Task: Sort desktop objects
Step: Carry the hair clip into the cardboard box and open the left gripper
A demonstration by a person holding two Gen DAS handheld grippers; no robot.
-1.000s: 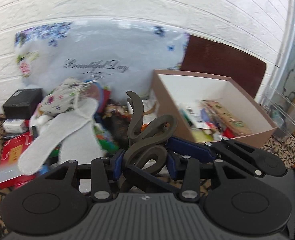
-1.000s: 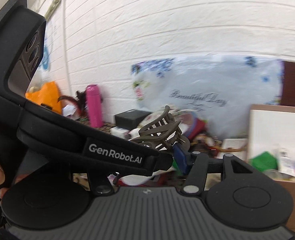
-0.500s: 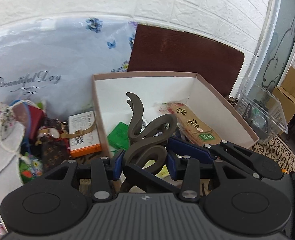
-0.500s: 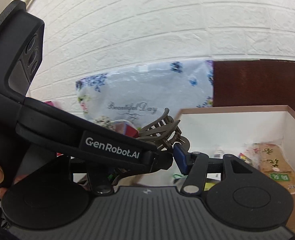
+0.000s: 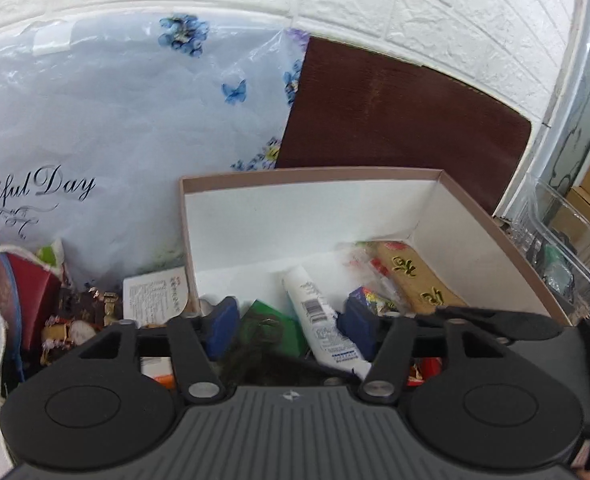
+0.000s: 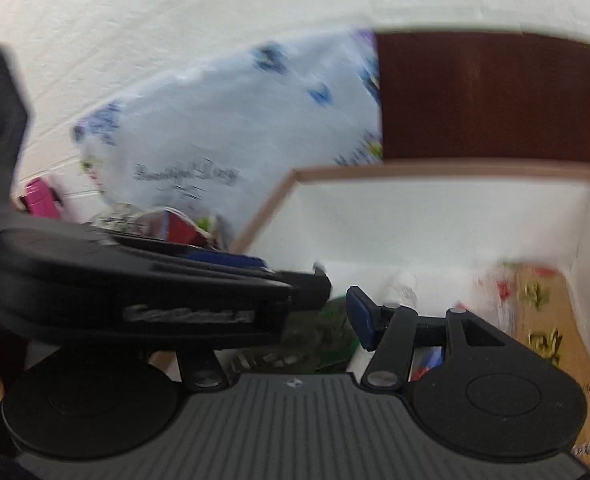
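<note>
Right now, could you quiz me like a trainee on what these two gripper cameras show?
1. True or false: the left gripper is open.
2. What white item lies in the cardboard box between the blue pads?
3. The tan packet with gold lettering lies: A) inside the box, B) beside the plastic bag.

Key: 1 true; 2 a white tube; 3 A.
</note>
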